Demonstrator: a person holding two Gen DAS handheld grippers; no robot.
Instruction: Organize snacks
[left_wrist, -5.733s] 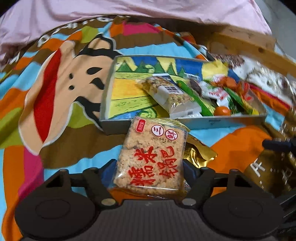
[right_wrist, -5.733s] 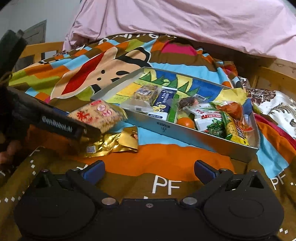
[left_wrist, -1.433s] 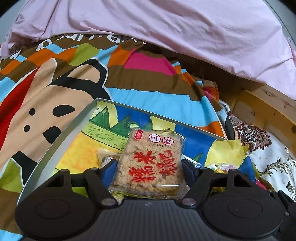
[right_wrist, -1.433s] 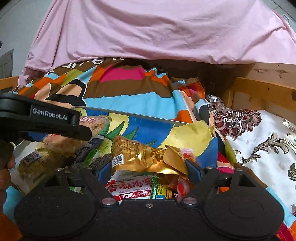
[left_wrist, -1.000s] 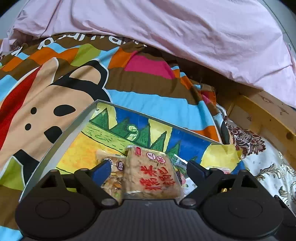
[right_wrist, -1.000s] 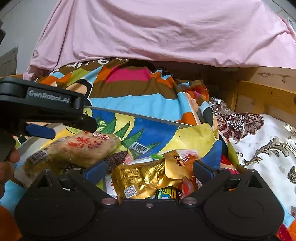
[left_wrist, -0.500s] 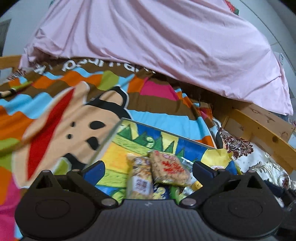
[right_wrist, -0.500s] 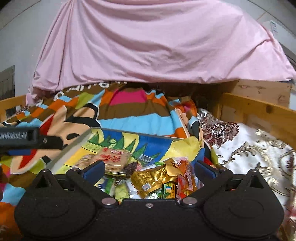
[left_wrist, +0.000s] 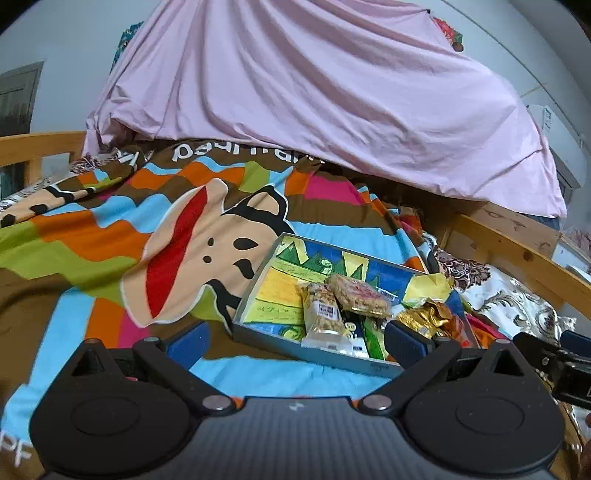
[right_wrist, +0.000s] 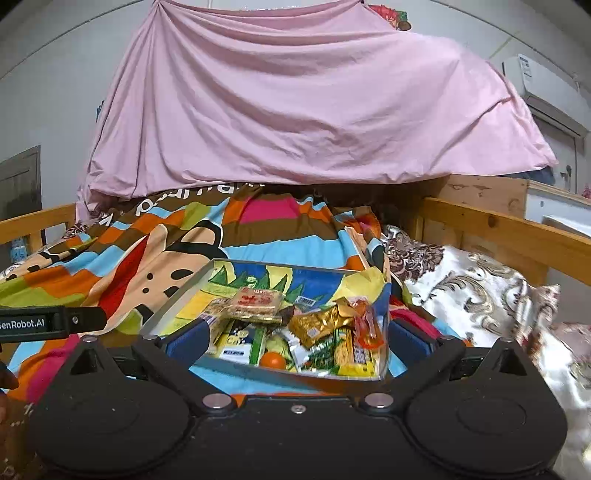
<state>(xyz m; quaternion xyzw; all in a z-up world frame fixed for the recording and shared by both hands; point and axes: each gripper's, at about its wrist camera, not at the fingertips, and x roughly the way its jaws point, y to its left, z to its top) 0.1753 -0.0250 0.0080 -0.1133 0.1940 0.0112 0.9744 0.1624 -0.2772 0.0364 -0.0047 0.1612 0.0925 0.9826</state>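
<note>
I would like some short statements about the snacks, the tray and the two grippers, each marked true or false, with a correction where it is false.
1. The rice cracker pack lies inside the tray. True.
2. The left gripper is shut on the rice cracker pack. False: its jaws stand open with nothing between them.
3. The gold foil pack lies on the blanket outside the tray. False: it rests in the tray among the other snacks.
4. A small orange fruit sits near the tray's front wall. True.
5. The right gripper holds nothing. True.
</note>
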